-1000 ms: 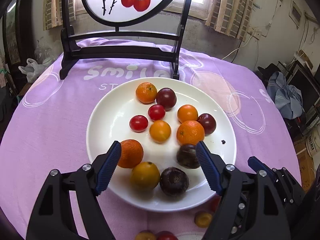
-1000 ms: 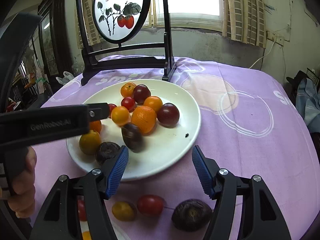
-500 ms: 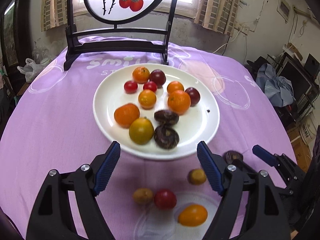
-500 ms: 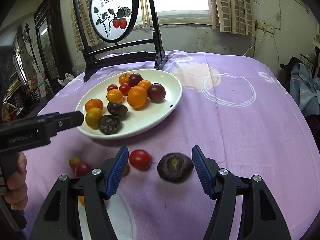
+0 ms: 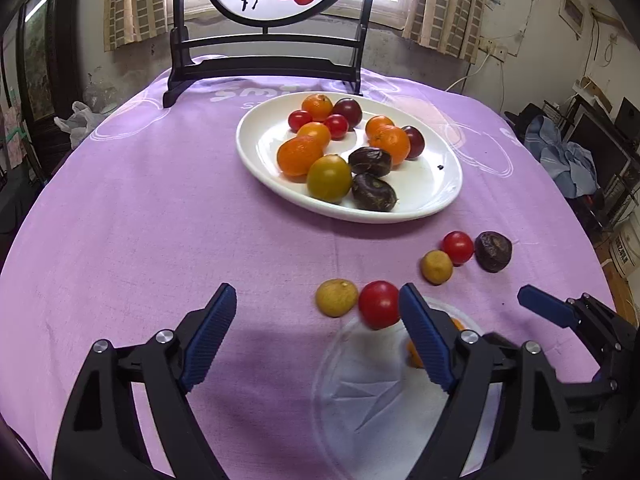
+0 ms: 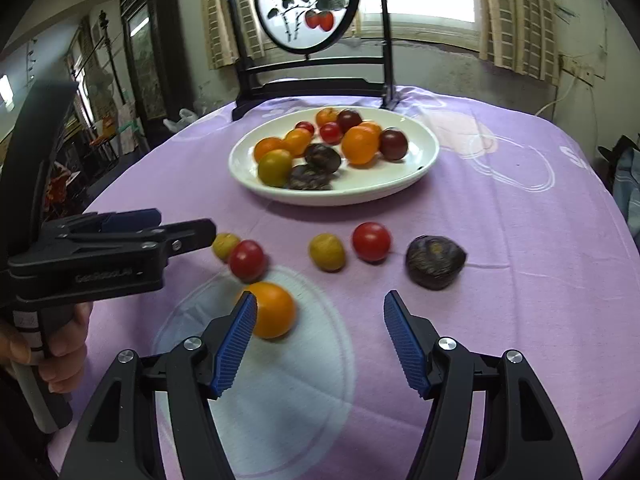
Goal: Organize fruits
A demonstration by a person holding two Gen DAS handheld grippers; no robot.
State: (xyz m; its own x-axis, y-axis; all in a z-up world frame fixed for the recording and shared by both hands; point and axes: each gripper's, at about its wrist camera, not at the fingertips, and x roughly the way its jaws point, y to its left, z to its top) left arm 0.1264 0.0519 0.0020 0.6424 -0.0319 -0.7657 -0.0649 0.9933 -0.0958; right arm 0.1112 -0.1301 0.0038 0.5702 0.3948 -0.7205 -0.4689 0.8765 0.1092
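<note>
Beyond the right gripper (image 6: pixel 316 340), standing apart and empty, six loose fruits are lying; the left gripper (image 5: pixel 316 334), also empty, is opening.

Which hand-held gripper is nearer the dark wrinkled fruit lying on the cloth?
Right. The right hand-held gripper sits just short of the dark wrinkled fruit; the left hand-held gripper, jaws opening and empty, is farther, beyond both tomatoes.

Purple-clothed table (image 6: pixel 500 240): white plate (image 6: pixel 400 184), 6 loose fruits (image 6: pixel 371 241), framed screen (image 6: pixel 308 4).
</note>
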